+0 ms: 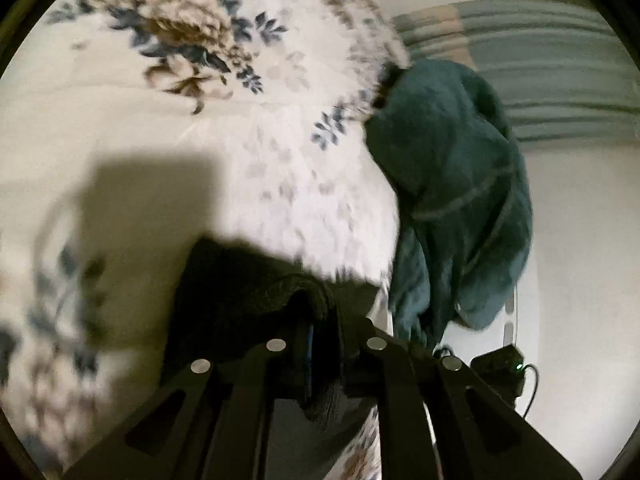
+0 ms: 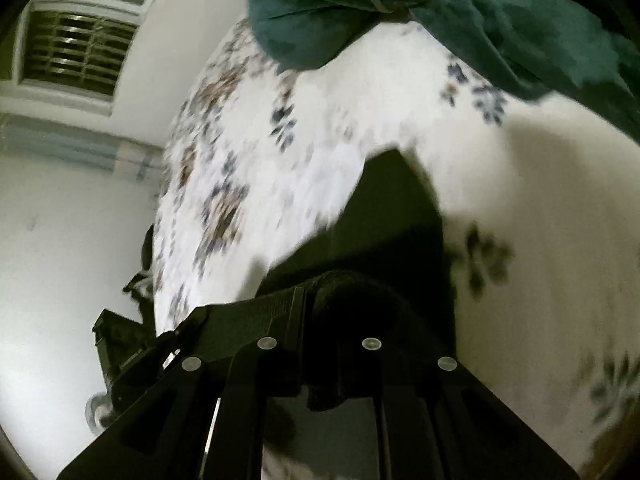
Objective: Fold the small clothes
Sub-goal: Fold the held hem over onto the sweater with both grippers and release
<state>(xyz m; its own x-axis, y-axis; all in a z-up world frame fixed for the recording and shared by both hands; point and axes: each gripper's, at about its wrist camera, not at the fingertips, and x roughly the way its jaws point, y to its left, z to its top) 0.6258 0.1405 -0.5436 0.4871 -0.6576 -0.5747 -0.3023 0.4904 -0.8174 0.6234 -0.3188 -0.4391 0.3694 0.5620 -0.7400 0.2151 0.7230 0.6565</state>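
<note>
Underneath everything, a white bedsheet (image 1: 224, 184) printed with blue and tan flowers, motion-blurred in both wrist views. At its far side, near the edge, a rumpled teal garment (image 1: 452, 184) with pale seam lines, heaped loosely; closer in, a black garment (image 1: 240, 284), one end lifted off the sheet and bunched. Left gripper (image 1: 320, 344) pinching that black fabric, jaws pressed in on a thick roll of it; right gripper (image 2: 320, 340) likewise clamped on a bunched fold of the same dark cloth (image 2: 384, 240), the rest trailing down onto the sheet.
</note>
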